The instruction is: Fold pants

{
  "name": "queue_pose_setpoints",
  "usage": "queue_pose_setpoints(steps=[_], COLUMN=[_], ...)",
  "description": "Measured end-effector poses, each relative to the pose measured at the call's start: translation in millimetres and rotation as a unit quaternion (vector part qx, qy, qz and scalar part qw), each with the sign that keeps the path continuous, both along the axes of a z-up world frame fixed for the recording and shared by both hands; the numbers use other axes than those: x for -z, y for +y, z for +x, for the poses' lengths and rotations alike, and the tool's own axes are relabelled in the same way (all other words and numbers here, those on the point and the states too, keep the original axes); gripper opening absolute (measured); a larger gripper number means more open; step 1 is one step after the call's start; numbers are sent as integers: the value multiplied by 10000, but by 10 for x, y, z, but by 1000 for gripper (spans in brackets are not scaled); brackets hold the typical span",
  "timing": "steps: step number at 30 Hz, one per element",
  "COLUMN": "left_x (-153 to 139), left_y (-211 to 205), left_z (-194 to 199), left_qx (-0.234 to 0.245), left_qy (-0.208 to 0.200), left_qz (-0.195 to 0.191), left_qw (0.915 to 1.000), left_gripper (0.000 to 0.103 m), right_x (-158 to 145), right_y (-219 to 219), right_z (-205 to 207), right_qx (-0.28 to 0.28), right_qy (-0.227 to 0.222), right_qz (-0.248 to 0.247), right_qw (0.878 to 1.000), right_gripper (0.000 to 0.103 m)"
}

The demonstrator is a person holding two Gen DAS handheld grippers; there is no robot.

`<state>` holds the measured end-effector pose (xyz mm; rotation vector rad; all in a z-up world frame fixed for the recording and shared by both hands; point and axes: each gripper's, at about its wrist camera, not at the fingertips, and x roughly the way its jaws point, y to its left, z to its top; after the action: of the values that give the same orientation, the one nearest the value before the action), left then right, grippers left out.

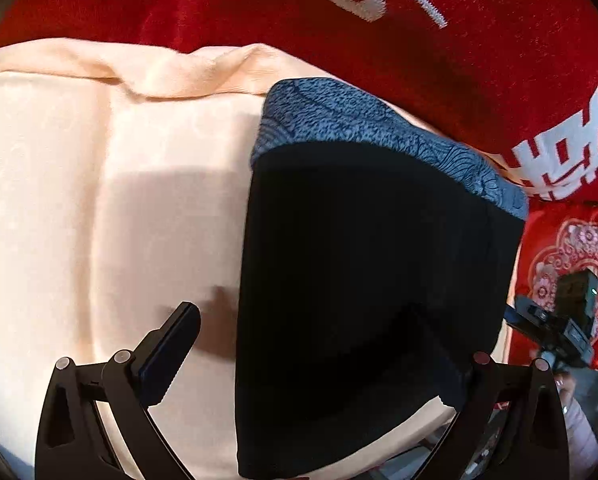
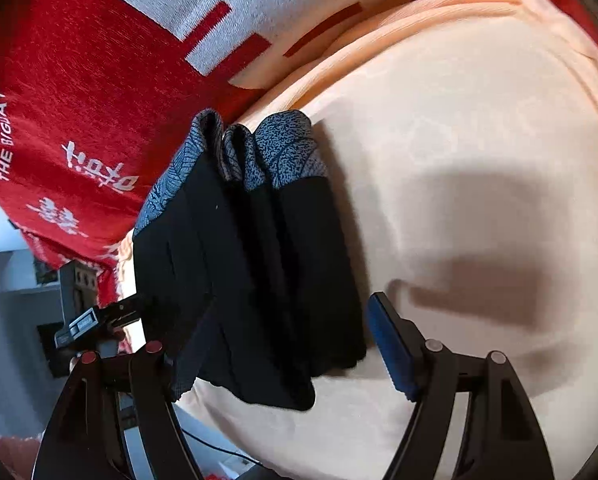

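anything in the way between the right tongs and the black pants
Nothing visible. The right tongs stand open right over the near end of the folded black pants, which lie on the peach sheet. The near end of the pants lies between the open fingers, with no other object there.

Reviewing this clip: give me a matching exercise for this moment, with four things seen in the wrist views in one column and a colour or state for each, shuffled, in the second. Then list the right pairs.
Things:
1. pants
2. sheet
3. blanket
4. right gripper

Colours or states:
A. red with white lettering
B. jaws wide open, astride the near end of the fabric
C. pale peach, spread under the garment
D. black with a grey-blue patterned band, folded into layers

Pairs: 1-D, 2-C, 3-A, 4-B
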<state>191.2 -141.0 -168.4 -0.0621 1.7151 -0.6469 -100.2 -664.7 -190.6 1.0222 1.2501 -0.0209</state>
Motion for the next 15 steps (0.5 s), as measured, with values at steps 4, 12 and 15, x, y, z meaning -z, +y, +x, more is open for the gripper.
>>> queue_pose_setpoints(steps=[4,12,15], left_x=[14,110,121], left_y=[-50,-97,-148], left_z=[-41,5,4], left_qx=[159,189,332], left_qy=[201,235,122], left_qz=[-220,-479,-459], left_qw=[9994,9984,9983], left_gripper=[103,103,103], right_x=[140,251,316], right_y=[-37,5,41], right_z=[123,318,411], right_qx=[-320,-771,-916], right_qy=[66,-264,-316], right_qz=[21,320,358], right_qw=[9995,9962,9946], right_gripper=[81,81,82])
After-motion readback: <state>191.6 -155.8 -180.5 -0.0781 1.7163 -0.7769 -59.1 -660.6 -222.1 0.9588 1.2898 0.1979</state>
